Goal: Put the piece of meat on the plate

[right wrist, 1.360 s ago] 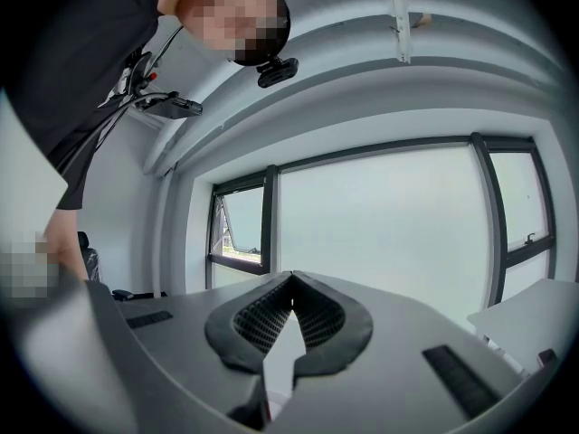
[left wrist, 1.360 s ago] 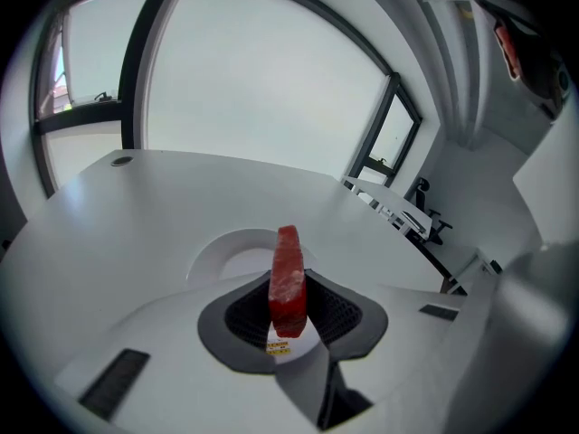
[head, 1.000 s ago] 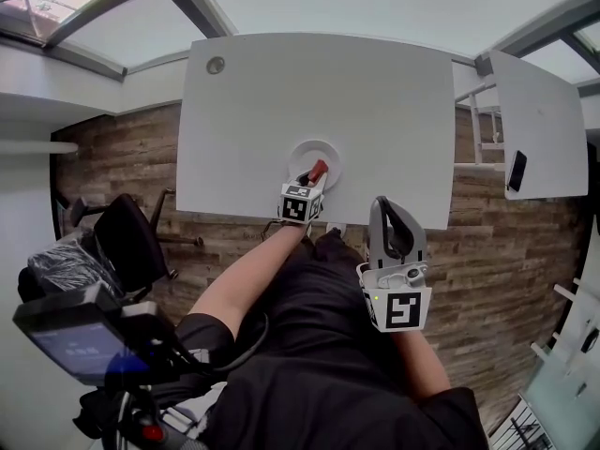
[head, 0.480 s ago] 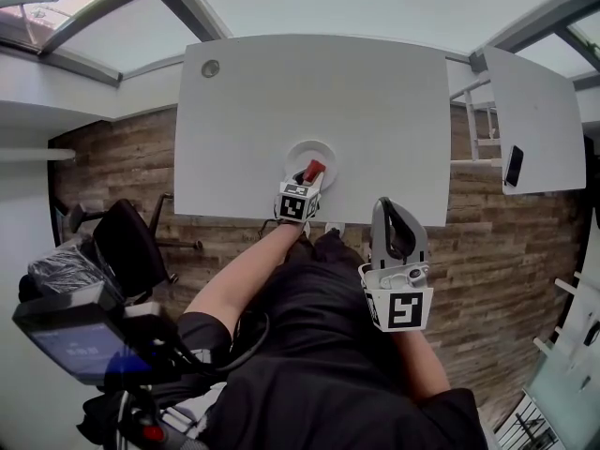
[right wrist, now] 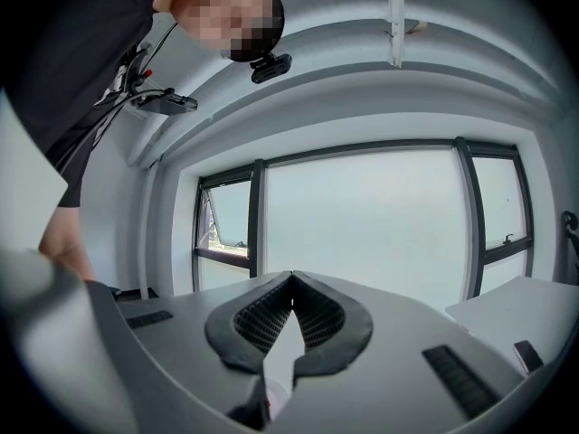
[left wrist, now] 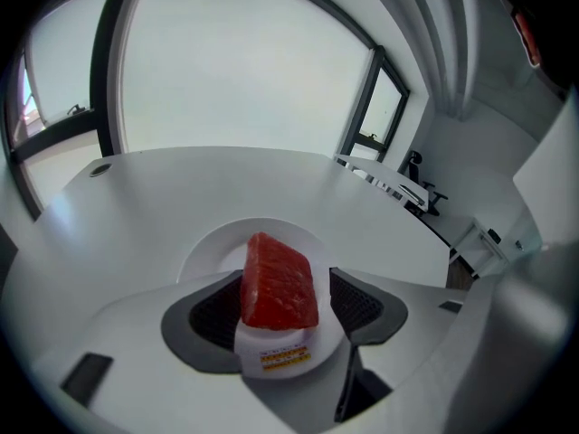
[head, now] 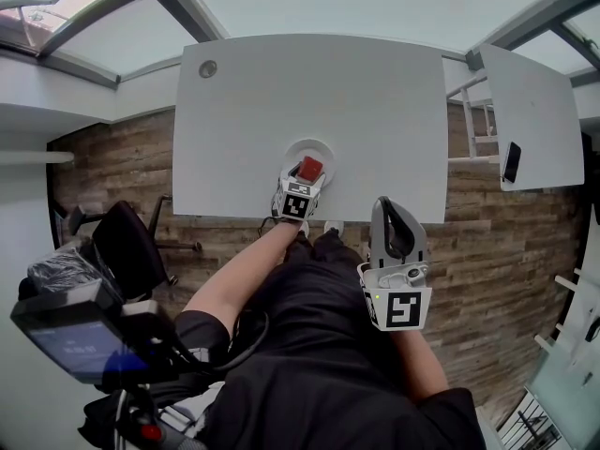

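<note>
- White rectangular surface [head: 375,101]: carries the plate near its front edge.
- Right tool [right wrist: 290,287]: jaws closed together, nothing between them, held off the surface.
- Left tool [left wrist: 285,283]: jaws opening, meat between them, not gripped.
- Round white plate [left wrist: 210,247]: under the left tool.
- Red block-shaped piece of meat [left wrist: 279,280]: resting on the plate.

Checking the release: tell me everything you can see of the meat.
The meat is a red, wedge-like block with a mottled, slightly glossy face. It seems to stand tilted on the white plate, between the opening jaws of the left gripper: a gap shows at the right pad, contact at the left is unclear. Its base is hidden behind the gripper.
</note>
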The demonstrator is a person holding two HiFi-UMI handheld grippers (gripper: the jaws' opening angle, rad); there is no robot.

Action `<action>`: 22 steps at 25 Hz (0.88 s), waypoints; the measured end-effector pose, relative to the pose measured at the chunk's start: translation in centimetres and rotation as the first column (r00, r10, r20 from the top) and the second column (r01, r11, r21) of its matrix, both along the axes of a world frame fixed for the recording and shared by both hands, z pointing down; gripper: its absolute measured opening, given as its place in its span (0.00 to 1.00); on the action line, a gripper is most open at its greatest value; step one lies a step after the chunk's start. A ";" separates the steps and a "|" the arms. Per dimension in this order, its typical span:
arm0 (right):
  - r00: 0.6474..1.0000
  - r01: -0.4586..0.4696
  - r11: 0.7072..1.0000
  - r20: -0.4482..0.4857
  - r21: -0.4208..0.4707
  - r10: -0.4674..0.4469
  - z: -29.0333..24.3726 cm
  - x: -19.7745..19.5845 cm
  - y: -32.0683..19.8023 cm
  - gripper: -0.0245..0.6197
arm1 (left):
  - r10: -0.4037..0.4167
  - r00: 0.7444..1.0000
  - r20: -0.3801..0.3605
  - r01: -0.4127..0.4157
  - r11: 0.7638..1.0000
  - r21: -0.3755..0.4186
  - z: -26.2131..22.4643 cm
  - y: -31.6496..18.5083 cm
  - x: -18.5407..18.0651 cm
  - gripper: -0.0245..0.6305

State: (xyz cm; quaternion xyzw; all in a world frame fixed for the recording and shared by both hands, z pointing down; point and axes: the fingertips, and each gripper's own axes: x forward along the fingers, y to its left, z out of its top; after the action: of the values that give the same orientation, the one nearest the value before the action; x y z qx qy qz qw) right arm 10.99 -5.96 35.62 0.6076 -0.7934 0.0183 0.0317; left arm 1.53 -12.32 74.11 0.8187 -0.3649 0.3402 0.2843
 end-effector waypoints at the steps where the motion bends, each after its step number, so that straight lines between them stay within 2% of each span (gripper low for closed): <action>1: 1.000 -0.002 1.000 0.003 0.001 0.002 0.0 0.0 0.0 0.05 | -0.007 1.000 0.009 0.007 1.000 -0.008 0.2 0.0 -0.3 0.48; 3: 1.000 -0.002 1.000 0.009 0.002 0.002 0.0 0.1 -0.1 0.05 | -0.010 1.000 0.015 0.010 1.000 -0.014 0.3 -0.2 -0.7 0.53; 7: 1.000 0.000 1.000 0.014 0.007 0.000 0.0 0.0 -0.2 0.05 | 0.015 1.000 0.006 -0.015 1.000 0.008 0.2 -0.6 -0.6 0.53; 12: 1.000 -0.005 1.000 0.019 0.008 0.005 0.4 0.1 -0.5 0.05 | -0.030 0.999 -0.015 0.030 0.999 0.038 -0.9 -1.0 -1.0 0.53; 14: 1.000 -0.006 1.000 0.026 0.005 0.006 0.6 0.3 -0.2 0.05 | -0.034 0.999 -0.028 0.035 0.999 0.038 -1.5 -0.2 -0.7 0.53; 18: 0.999 0.010 1.000 0.038 0.019 -0.011 0.0 -0.1 1.0 0.05 | -0.030 0.998 -0.053 0.035 0.996 0.086 -3.8 1.0 -0.1 0.53; 22: 0.999 0.037 0.999 0.036 0.032 -0.038 0.2 -0.8 0.7 0.05 | -0.070 0.996 -0.057 0.075 0.994 0.082 -4.3 1.0 -0.6 0.53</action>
State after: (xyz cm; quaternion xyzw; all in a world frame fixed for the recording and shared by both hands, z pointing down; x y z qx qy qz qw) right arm 10.24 -5.23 35.81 0.5925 -0.8054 0.0162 0.0081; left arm 0.89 -11.33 69.84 0.8251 -0.4006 0.2916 0.2715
